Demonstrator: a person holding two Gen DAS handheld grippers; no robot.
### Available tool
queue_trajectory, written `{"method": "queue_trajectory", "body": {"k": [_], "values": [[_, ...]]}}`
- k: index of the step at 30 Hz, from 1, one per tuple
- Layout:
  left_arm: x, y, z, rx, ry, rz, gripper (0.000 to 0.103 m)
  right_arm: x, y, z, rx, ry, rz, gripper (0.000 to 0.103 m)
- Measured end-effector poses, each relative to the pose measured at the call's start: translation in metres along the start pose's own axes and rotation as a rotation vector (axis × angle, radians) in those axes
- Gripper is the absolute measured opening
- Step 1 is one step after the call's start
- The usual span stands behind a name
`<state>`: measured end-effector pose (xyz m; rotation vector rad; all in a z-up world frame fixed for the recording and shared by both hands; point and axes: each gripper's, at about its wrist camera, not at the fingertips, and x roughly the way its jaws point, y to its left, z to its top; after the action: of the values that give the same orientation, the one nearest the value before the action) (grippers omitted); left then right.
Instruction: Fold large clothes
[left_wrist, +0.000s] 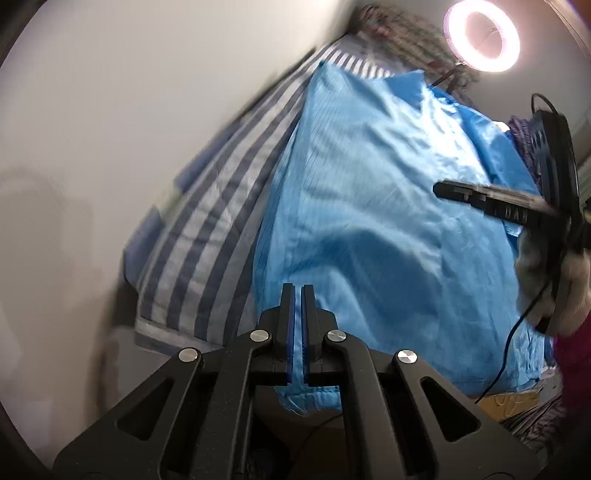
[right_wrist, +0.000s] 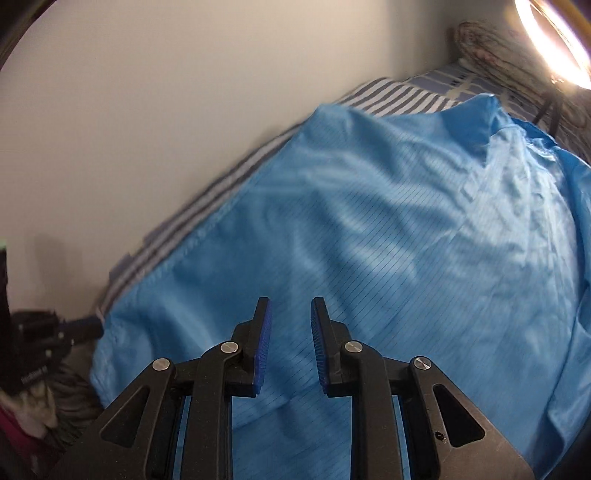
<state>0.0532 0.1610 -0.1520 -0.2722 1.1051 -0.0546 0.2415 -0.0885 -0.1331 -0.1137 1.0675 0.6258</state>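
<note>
Currently, in the left wrist view, the left hand-held gripper (left_wrist: 297, 291) has its jaws clenched together, and a bit of blue fabric shows just below the pads, so it appears to pinch the near hem of the blue garment (left_wrist: 369, 206). That garment, a large thin shirt or coat with fine pinstripes, lies spread across a bed with a striped sheet (left_wrist: 207, 236), close beside the pale wall (left_wrist: 129, 110). At the right edge the right hand-held gripper (left_wrist: 443, 189) hangs over the cloth, carried by a gloved hand (left_wrist: 569, 295), with a cable trailing from it. A ring light (left_wrist: 483, 35) glows at the head of the bed.

In the right wrist view, the right hand-held gripper (right_wrist: 291, 306) is released: its blue pads stand apart with nothing between them, only cloth lying below. The garment (right_wrist: 388, 229) fills most of the frame, its collar (right_wrist: 484, 114) peaked toward the far end, and soft wrinkles run across the body. The left hand-held gripper (right_wrist: 88, 326) shows at the garment's near left corner.

Judging by this, the step in hand is taking a second hold so that a fold can be made. To do it well, the right one should reach an edge or corner level with the left's hold, close on a single layer, and both should then lift together with the cloth taut, so the crease runs straight and the slippery fabric does not bunch.
</note>
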Motion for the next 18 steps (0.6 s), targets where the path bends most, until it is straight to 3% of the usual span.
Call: {"method": "queue_trajectory", "body": {"k": [4,6,10,12,13,14,18], "values": [[0.019,0.000,-0.011,0.067,0.031,0.231,0.000,0.031,0.007,-0.011,-0.008,0.042,-0.021,0.020],[0.022,0.001,-0.015,0.068,0.052,0.233,0.000,0.045,0.006,-0.017,-0.012,0.060,-0.046,0.020],[0.004,0.003,-0.008,0.030,0.003,0.133,0.002,0.051,0.003,-0.022,0.005,0.043,-0.050,0.020],[-0.001,0.006,-0.001,0.018,0.000,0.082,0.023,0.044,0.003,-0.022,0.016,0.038,-0.045,0.020],[-0.001,0.008,0.002,0.012,0.001,0.064,0.051,0.039,0.002,-0.022,0.028,0.032,-0.030,0.020],[0.000,0.010,0.007,-0.001,0.000,0.039,0.061,0.033,0.001,-0.023,0.039,0.024,-0.011,0.020],[0.014,0.017,0.023,-0.030,0.041,0.005,0.061,0.005,-0.001,-0.034,0.088,-0.004,0.063,0.020]]}}
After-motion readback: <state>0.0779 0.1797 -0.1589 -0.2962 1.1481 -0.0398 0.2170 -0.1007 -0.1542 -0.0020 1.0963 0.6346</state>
